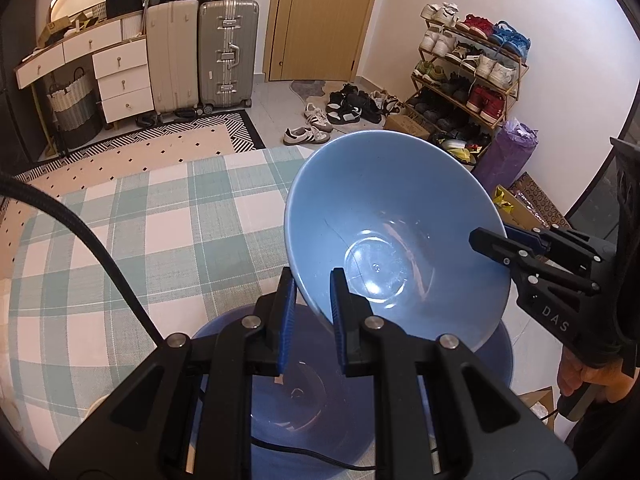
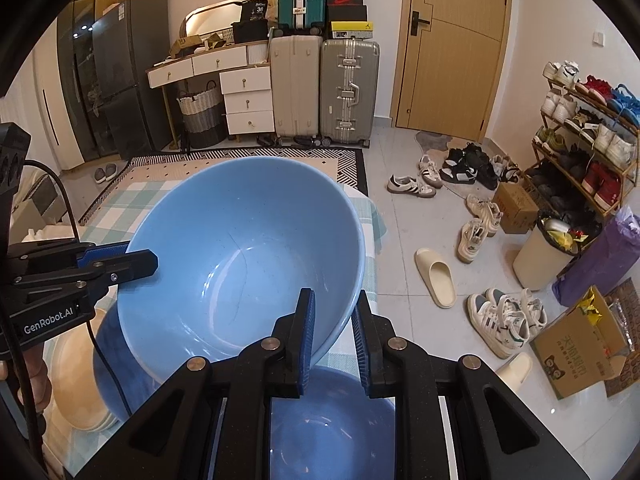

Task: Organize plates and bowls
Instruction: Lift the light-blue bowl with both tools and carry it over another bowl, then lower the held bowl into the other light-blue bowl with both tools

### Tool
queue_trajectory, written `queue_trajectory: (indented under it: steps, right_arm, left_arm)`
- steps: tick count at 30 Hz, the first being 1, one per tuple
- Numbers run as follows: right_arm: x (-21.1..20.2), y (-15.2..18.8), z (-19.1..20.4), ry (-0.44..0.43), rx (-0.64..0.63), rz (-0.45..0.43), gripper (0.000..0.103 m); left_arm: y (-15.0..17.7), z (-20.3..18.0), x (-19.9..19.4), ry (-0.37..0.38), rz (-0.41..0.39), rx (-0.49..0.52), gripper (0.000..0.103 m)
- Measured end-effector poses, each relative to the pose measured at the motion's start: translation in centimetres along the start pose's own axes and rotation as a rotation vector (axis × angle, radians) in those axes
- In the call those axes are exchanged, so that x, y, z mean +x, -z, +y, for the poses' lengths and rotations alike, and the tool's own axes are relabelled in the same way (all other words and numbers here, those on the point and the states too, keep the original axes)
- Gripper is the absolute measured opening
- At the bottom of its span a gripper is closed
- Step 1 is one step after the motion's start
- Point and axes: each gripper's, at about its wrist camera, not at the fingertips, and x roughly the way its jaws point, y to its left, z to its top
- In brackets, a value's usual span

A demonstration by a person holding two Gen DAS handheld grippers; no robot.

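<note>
A light blue bowl (image 1: 392, 232) (image 2: 240, 256) hangs tilted in the air, held by both grippers on opposite sides of its rim. My left gripper (image 1: 312, 312) is shut on the near rim in the left wrist view and shows at the bowl's left edge (image 2: 136, 262) in the right wrist view. My right gripper (image 2: 334, 332) is shut on the rim at the bowl's lower right; it also shows at the right (image 1: 492, 246). Directly below, a darker blue bowl (image 1: 304, 392) (image 2: 332, 416) rests on the checked tablecloth (image 1: 160, 220).
Cream plates (image 2: 76, 380) lie on the table at the left. Beyond the table edge lies a tiled floor with scattered shoes (image 2: 436, 276), a shoe rack (image 2: 584, 152), a cardboard box (image 2: 580, 344) and a bin (image 2: 548, 256). Suitcases (image 2: 348, 92) stand by the door.
</note>
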Motion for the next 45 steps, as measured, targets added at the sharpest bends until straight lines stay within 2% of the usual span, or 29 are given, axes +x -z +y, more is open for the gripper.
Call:
queue_trajectory:
  steps: [12, 28, 33, 45]
  right_arm:
    - [-4.6, 0.7, 1.8, -0.006, -0.011, -0.046, 0.019]
    - [-10.6, 1.5, 5.5, -0.029, -0.056, -0.112, 0.019]
    - [-11.5, 2.0, 6.9, -0.040, -0.066, -0.111, 0.019]
    - [-11.5, 2.7, 9.8, -0.070, -0.083, -0.100, 0.019]
  left_arm:
    - [1.7, -1.4, -6.3, 0.003, -0.046, 0.013, 0.014]
    - [5.5, -2.3, -16.9, -0.023, -0.106, 0.008, 0.014]
    - [7.3, -2.1, -20.2, -0.033, -0.116, 0.003, 0.014]
    - [10.2, -0.1, -23.8, -0.061, -0.107, -0.018, 0.014]
